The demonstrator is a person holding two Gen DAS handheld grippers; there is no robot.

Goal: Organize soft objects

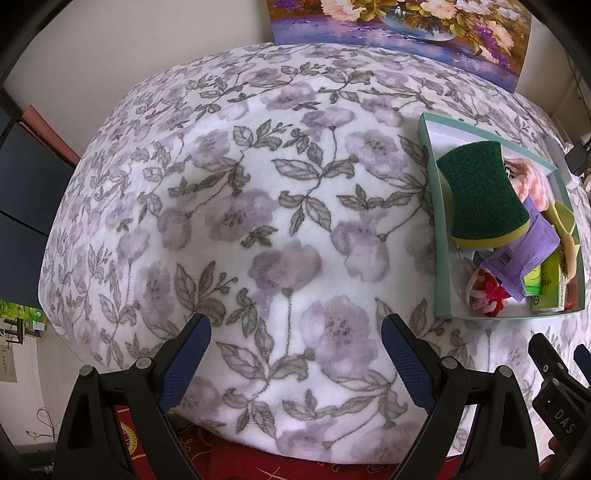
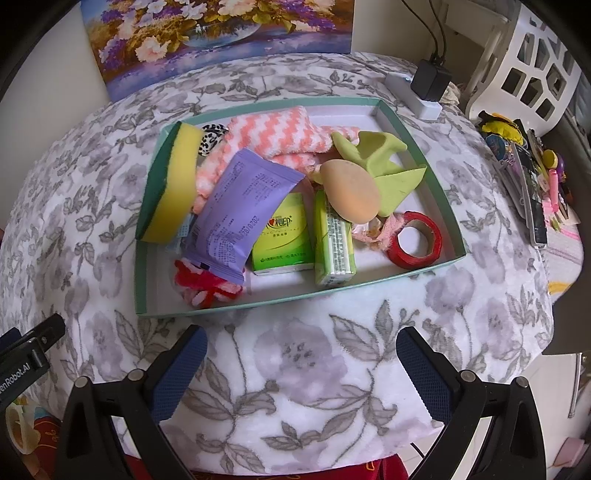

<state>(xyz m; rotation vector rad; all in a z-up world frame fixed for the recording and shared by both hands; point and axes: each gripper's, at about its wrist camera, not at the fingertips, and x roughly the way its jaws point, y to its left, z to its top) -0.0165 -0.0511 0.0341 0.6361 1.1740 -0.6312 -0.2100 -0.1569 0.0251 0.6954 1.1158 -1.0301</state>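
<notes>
A teal-rimmed box sits on the floral blanket and holds soft things: a yellow and green sponge leaning on its left wall, a pink and white cloth, a purple packet, green tissue packs, a tan egg-shaped sponge, a light green piece, red yarn and a red tape roll. My right gripper is open and empty just in front of the box. My left gripper is open and empty over bare blanket, left of the box.
A flower painting leans on the wall behind the table. A charger on a white power strip, a white basket and small clutter lie at the right edge. A dark screen stands left.
</notes>
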